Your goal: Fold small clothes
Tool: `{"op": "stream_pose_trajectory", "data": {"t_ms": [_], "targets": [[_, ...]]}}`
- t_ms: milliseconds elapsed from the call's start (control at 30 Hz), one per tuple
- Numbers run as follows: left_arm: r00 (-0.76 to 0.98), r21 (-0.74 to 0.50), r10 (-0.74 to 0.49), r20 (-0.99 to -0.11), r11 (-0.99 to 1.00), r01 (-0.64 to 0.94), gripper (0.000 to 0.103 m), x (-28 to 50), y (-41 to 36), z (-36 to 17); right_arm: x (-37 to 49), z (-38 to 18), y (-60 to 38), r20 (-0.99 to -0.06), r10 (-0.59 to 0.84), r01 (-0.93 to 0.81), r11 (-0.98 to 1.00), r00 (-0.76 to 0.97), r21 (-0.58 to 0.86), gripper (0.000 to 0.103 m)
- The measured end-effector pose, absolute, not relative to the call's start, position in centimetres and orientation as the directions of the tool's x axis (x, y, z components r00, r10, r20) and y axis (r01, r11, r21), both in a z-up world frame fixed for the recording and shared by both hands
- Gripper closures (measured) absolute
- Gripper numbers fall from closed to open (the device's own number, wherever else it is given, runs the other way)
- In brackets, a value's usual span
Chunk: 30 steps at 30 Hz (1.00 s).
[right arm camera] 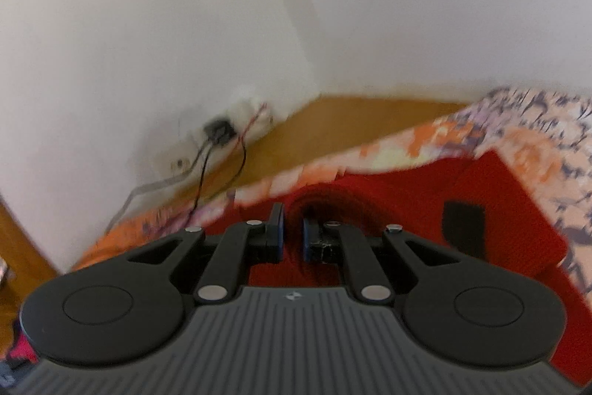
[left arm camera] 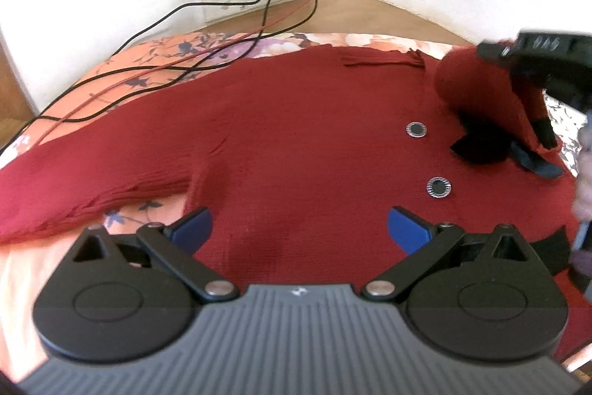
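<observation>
A small red knitted sweater point(left arm camera: 296, 136) lies spread flat on a bed with a flowered sheet point(left arm camera: 155, 62), its body running across the left wrist view and one sleeve point(left arm camera: 92, 187) stretched out to the left, long axis roughly side to side. The left tongs point(left arm camera: 299, 228) hang just over the near hem with their blue pads point(left arm camera: 407, 232) spread wide and nothing between them, so the cloth lies directly ahead of and below them. The right tongs point(right arm camera: 290, 232) are drawn in narrow on a bunch of the red knit, lifted off the bed at the sweater's right side; seen from the left wrist they sit at the far right, the raised fold point(left arm camera: 481, 91) curling over toward the middle, above two round buttons point(left arm camera: 416, 129). The coming move likely turns on that: the right side is being carried leftward across the body, while the free sleeve on the left sits nearer the left tongs. A dark patch point(left arm camera: 481, 147) beneath the raised fold may be trim or a label; I cannot tell which. The right wrist view is blurred, so how much cloth is pinched is unclear, and the sweater's right edge is cut off by the frame. Cables point(left arm camera: 185, 62) trail over the sheet's far left corner, touching the sweater's far edge.
</observation>
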<state>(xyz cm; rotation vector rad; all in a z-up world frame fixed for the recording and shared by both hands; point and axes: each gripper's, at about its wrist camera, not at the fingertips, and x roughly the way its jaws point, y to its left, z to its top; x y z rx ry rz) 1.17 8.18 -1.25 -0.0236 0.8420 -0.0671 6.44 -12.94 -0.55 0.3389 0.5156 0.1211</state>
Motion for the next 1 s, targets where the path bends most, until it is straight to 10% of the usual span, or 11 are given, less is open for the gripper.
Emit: {"op": "stream_pose_trajectory", "data": {"t_ms": [300, 733, 1000], "targets": [[0.662, -0.054, -0.074, -0.746, 0.997, 0.051, 0.000, 1.1, 10.2, -1.6, 7.6, -4.3, -10.7, -0.613, 0.262, -0.033, 0.933, 0.745, 0.359, 0.091], [0.661, -0.058, -0.118, -0.741, 0.992, 0.113, 0.000, 1.4, 9.8, -1.8, 6.6, -3.6, -11.0, -0.643, 0.334, -0.035, 0.902, 0.689, 0.431, 0.037], [0.666, -0.063, -0.127, -0.735, 0.991, 0.119, 0.000, 1.4, 10.1, -1.7, 4.0, 0.0, -11.7, -0.677, 0.310, -0.043, 0.924, 0.668, 0.380, 0.030]]}}
